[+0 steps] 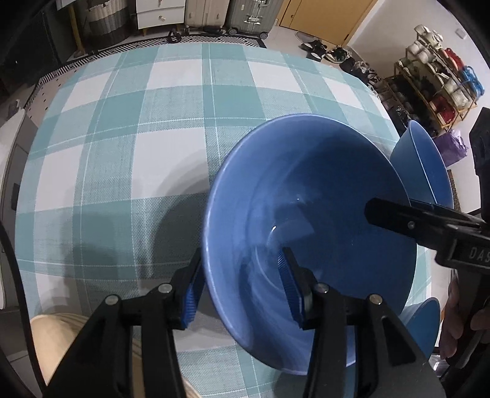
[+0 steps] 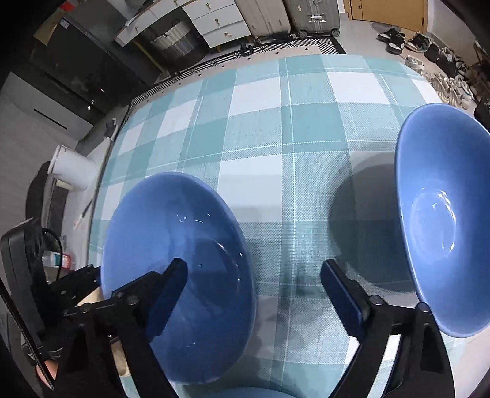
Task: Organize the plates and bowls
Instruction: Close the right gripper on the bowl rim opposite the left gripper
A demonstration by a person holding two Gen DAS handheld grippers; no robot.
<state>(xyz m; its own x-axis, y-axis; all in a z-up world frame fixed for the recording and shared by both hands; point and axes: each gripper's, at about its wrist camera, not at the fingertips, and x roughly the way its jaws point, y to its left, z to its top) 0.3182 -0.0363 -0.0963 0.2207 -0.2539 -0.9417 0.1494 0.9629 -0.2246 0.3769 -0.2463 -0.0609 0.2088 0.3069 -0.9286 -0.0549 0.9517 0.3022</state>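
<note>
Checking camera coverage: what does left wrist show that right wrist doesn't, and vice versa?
Left wrist only: the left gripper open astride the near rim of the big blue bowl, and a shoe rack at the wall.

Right wrist only: the right gripper open, a white bin on the floor.

Both: that bowl, a second blue bowl, the checked tablecloth, suitcases.

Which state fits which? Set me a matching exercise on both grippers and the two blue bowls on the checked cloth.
Things:
1. left gripper
2. right gripper
3. middle bowl
4. right bowl

States:
A. stands apart, no gripper at it
B. jaws open, astride the middle bowl's left rim
C. jaws open wide, one finger over the middle bowl, the other over the tablecloth
D. has a gripper at each side

Pairs: 1-B; 2-C; 3-D; 4-A
</note>
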